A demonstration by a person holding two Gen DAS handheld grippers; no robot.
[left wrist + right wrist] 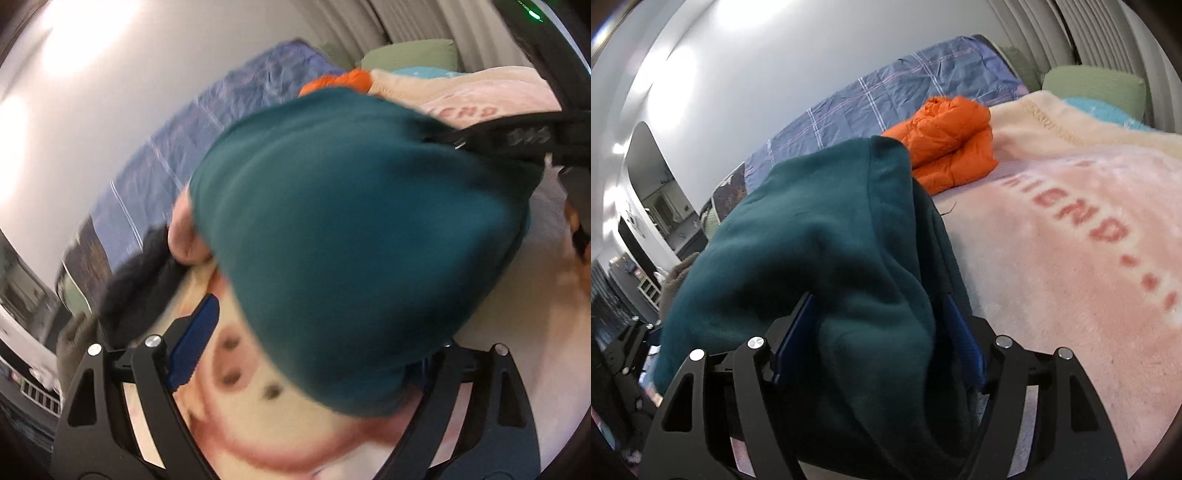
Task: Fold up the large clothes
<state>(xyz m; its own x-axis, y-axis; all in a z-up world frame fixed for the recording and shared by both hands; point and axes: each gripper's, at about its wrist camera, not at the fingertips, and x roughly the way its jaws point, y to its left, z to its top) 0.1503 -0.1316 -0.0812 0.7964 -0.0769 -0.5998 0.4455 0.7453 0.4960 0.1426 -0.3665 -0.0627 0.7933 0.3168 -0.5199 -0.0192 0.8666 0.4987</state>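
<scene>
Both grippers grip the teal sweatshirt (820,240) and hold it up off the pink blanket (1052,266), probably to let it hang straight before folding. Right gripper (879,332) pinches a thick bunch; left gripper (306,354) seems clamped on another part, its far finger hidden.

Pink blanket (1071,266) w/ blurred lettering, plaid quilt (886,99), maybe green pillow (1097,86).

Home bedroom, bed with pink blanket (1052,258), blue plaid quilt (886,99), green pillow (1097,86), curtains (1034,33)
</scene>
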